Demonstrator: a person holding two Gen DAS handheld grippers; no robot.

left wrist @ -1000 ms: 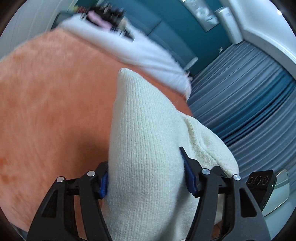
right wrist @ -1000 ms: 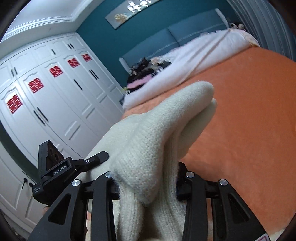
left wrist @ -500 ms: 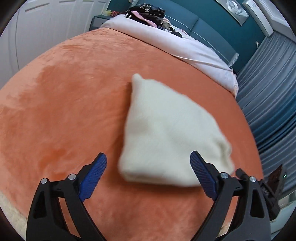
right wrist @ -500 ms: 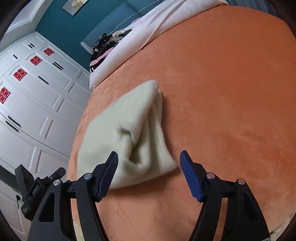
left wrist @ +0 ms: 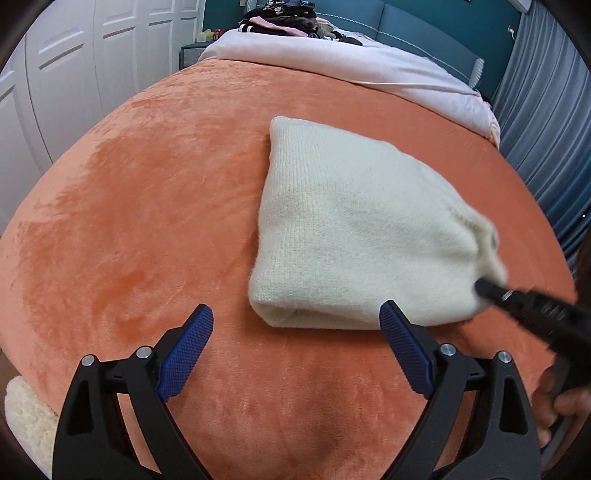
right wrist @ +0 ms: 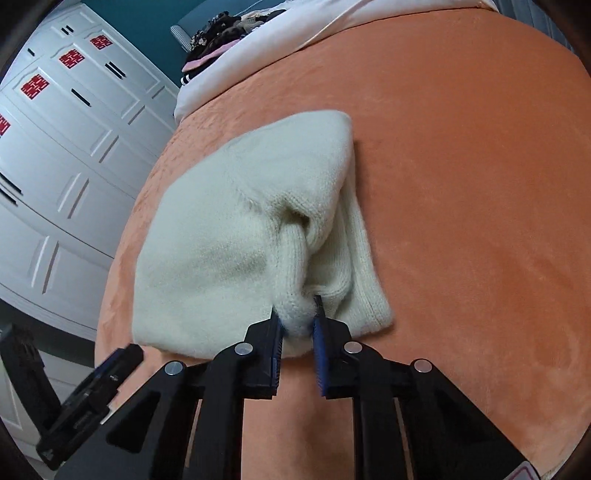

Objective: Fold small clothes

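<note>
A cream knitted garment (left wrist: 354, 236) lies folded on the orange blanket (left wrist: 147, 221); it also shows in the right wrist view (right wrist: 229, 251). My left gripper (left wrist: 295, 328) is open and empty, just in front of the garment's near edge. My right gripper (right wrist: 297, 321) is shut on a bunched fold at the garment's near edge. In the left wrist view its black tip (left wrist: 491, 290) pinches the garment's right corner.
The orange blanket (right wrist: 461, 184) covers the bed. A white duvet (left wrist: 351, 70) and a pile of dark clothes (left wrist: 284, 18) lie at the far end. White wardrobe doors (right wrist: 66, 155) stand on the left, grey curtains (left wrist: 554, 122) on the right.
Both grippers let the garment go onto the blanket and pulled back. Since then the right gripper has closed on the garment's near edge; the left stays open.
</note>
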